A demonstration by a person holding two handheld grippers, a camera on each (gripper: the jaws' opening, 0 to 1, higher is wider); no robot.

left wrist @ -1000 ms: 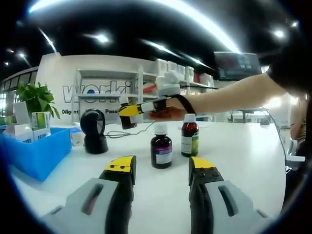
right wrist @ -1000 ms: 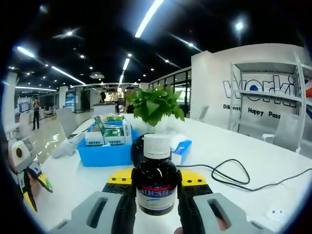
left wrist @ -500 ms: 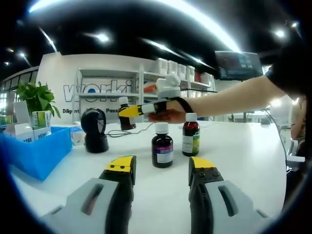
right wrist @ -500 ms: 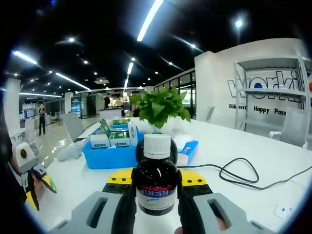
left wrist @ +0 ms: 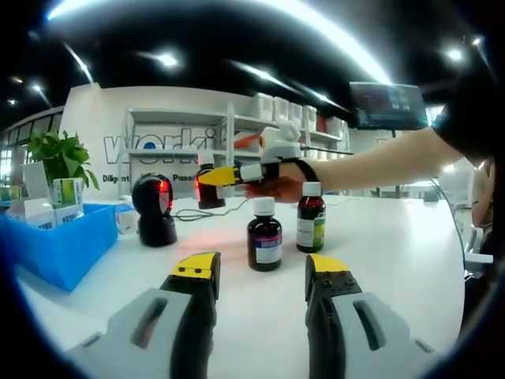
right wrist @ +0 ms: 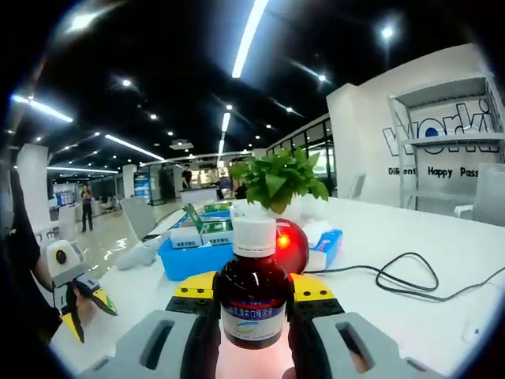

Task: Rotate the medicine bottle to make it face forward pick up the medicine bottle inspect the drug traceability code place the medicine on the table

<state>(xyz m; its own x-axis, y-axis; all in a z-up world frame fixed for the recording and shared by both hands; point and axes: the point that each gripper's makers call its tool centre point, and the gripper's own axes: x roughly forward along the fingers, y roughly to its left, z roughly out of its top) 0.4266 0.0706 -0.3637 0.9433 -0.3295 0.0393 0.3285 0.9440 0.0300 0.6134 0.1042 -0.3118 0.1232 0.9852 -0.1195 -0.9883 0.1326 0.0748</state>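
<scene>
Holding medicine bottle (right wrist: 254, 296) at centre frame, right tongs (right wrist: 254, 294) presented it to lit scanner (right wrist: 290, 245); inspection underway, placing on counter (left wrist: 379, 237) left. Left tongs (left wrist: 258, 272) gaped empty.

The scanner (left wrist: 154, 212) now glows red behind the raised bottle (right wrist: 254, 298).

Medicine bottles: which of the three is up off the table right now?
The dark medicine bottle clamped in the right hand-held gripper, near the red-lit scanner. The other two bottles stand on the white table.
</scene>
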